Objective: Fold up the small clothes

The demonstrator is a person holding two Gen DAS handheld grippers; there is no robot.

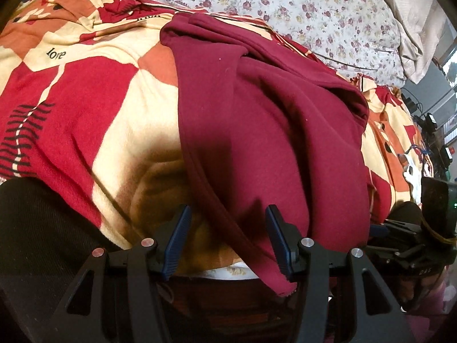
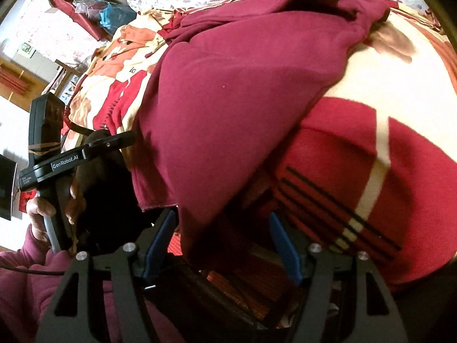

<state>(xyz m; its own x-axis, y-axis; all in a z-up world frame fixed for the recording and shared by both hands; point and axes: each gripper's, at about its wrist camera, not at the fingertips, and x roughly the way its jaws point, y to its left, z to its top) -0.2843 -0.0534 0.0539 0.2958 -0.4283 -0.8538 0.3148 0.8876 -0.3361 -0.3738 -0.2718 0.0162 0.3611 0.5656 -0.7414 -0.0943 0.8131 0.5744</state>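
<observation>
Both tongs tilted down, apart: left tongs, right tongs, maroon garment hem between pads.

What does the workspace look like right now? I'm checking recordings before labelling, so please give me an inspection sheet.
Surface: a red, cream and orange patterned blanket on a bed, with a floral sheet beyond it.
Job's things: one maroon garment, loosely bunched on the blanket, its near edge hanging over the bed's edge.
Clutter: a blue plastic bag and bundles past the bed's far side.
Grippers: left gripper open, garment's hem between the jaws, pads not pressing; right gripper open, cloth between the jaws, not clamped.
Cables: dark wires beside the bed; a thin cable across the maroon sleeve.
Surroundings: pillow in the far corner.
</observation>
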